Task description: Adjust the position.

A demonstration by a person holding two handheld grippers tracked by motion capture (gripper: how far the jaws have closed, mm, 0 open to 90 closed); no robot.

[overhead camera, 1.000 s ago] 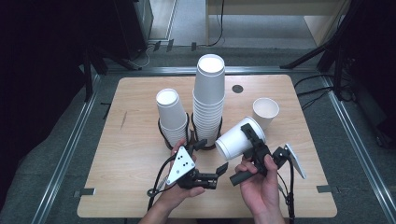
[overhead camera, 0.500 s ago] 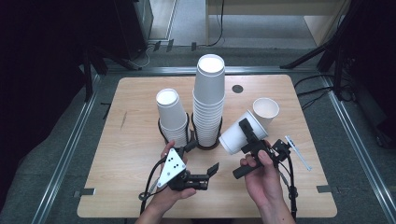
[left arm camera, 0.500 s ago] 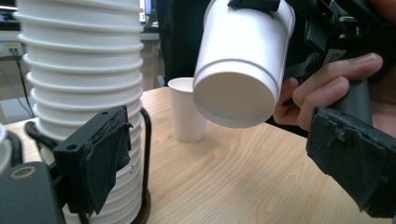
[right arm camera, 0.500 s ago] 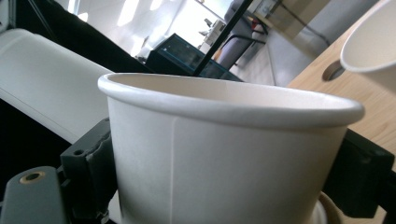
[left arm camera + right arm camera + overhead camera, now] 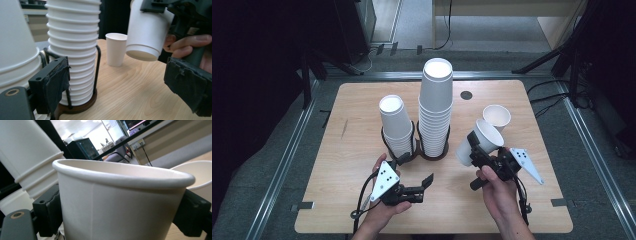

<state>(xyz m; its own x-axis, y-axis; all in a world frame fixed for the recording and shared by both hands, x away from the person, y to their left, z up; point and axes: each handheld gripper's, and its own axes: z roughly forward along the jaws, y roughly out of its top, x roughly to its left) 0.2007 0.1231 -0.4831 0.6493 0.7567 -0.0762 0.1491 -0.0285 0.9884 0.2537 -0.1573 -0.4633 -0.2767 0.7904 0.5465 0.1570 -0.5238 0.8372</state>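
Note:
A white paper cup [image 5: 482, 141] hangs tilted above the table's right half with my right gripper [image 5: 474, 150] shut on it. In the right gripper view, that cup [image 5: 120, 202] sits between both black jaws, mouth up. My left gripper [image 5: 424, 186] hovers low near the front centre, pointing right, open with nothing between its jaws. In the left gripper view, the left gripper [image 5: 120, 85] looks past the tall cup stack [image 5: 72, 50] toward the held cup [image 5: 147, 30] and a single upright cup [image 5: 116, 48].
A tall stack of cups [image 5: 435, 107] and a shorter stack [image 5: 396, 125] stand in dark wire holders mid-table. One loose cup [image 5: 497, 118] stands upright at the right. The wooden table [image 5: 352, 150] has dark floor and metal rails around it.
My left gripper has slid to the left along the front of the table, still open. The right hand keeps the cup in about the same spot.

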